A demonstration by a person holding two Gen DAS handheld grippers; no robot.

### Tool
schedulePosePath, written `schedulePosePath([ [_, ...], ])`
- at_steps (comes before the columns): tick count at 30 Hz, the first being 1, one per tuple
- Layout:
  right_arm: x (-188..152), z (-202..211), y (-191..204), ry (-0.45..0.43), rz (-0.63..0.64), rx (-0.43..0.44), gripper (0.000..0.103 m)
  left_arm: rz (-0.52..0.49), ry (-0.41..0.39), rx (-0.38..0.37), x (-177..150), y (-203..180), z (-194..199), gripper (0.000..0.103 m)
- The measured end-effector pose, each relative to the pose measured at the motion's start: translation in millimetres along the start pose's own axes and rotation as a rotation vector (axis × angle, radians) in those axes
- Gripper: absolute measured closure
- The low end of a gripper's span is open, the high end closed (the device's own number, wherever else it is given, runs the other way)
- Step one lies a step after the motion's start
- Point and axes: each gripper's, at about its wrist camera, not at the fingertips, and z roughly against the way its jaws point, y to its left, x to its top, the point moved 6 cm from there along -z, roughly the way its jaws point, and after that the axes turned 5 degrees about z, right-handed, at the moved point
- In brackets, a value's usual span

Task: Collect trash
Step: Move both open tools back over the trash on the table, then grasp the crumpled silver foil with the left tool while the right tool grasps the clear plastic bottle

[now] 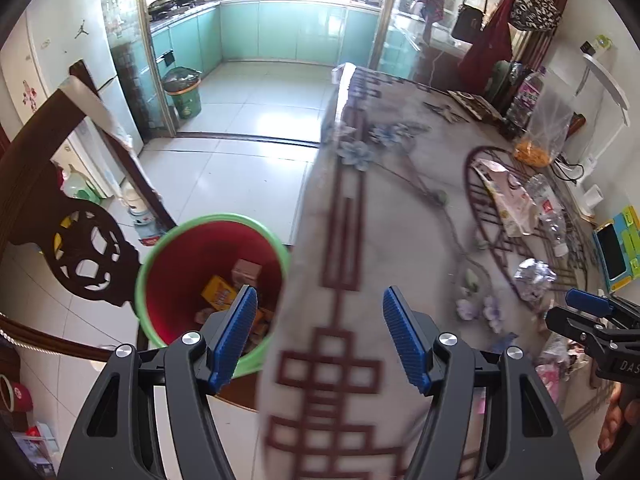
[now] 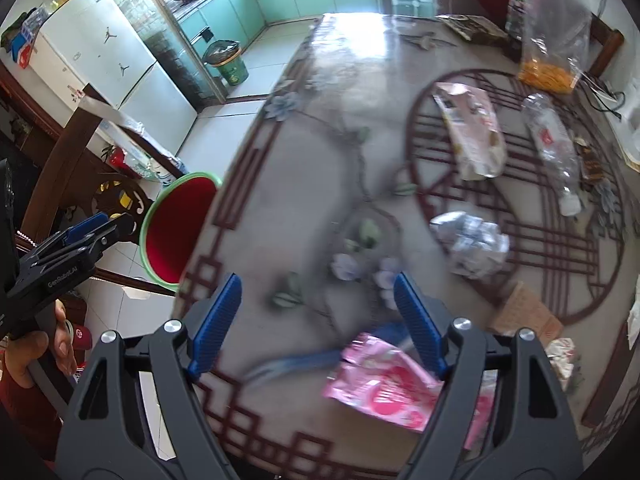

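- While both tools are spread wide and hold nothing, the left tool hangs over the near edge of the bench, its left finger above the red bin with the green rim.
- The right tool points down at the bench top, and a pink wrapper lies just under its right finger, not gripped.
- The left view alone looks into the bin, where a yellow packet and a small box lie at the bottom; the right view alone shows the pink wrapper clearly.
- Both views show more trash further along the bench: a crumpled foil ball, a pale pink bag and a clear plastic bottle lying on its side.
- The bench wears a grey cloth with dark red lattice lines and flowers; beyond it lie a pale tiled floor, a white fridge and teal kitchen cabinets.
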Motion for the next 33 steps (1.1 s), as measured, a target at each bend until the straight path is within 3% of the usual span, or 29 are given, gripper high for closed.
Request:
schedulePosePath([
  [11, -35.7, 27.5, -165.6, 0.009, -0.063, -0.086, 0.025, -0.050, 0.038, -0.052, -42.5, -136.9, -0.2, 0.040],
  [17, -34.0, 37.8, -228.4, -0.019, -0.098, -0.120, 0.025, -0.099, 0.059, -0.056, -49.2, -186.4, -2.2, 0.040],
  [19, -26.0, 38.8, -241.7, -0.034, -0.069, -0.176, 0.024, -0.123, 0.063, -0.056, -48.3, -199.0, -2.4, 0.040],
  [21, -15.4, 41.3, -250.3, -0.079, -0.003, -0.271, 0.007, -0.146, 0.066, -0.058, -45.8, -210.8, -3.5, 0.040],
  [22, -9.2, 43.8, -252.2, -0.122, 0.036, -0.304, 0.004, -0.156, 0.067, -0.060, -44.0, -216.6, -5.0, 0.040],
  [23, -4.0, 46.4, -252.9, -0.171, 0.063, -0.306, 0.004, -0.161, 0.068, -0.061, -42.1, -220.7, -7.1, 0.040],
  [26, 6.4, 39.0, -264.1, -0.230, 0.020, -0.173, 0.004, -0.153, 0.077, -0.070, -37.0, -231.2, -15.0, 0.040],
  [28, 16.8, 15.8, -283.3, -0.145, -0.093, -0.100, 0.004, -0.149, 0.098, -0.081, -35.0, -239.0, -24.2, 0.040],
  [30, 29.3, -8.8, -297.6, -0.044, -0.167, -0.087, 0.004, -0.157, 0.130, -0.087, -35.2, -247.3, -36.2, 0.040],
  [33, 56.1, -32.8, -303.3, -0.036, -0.141, -0.094, 0.004, -0.162, 0.164, -0.100, -37.3, -259.8, -48.7, 0.040],
])
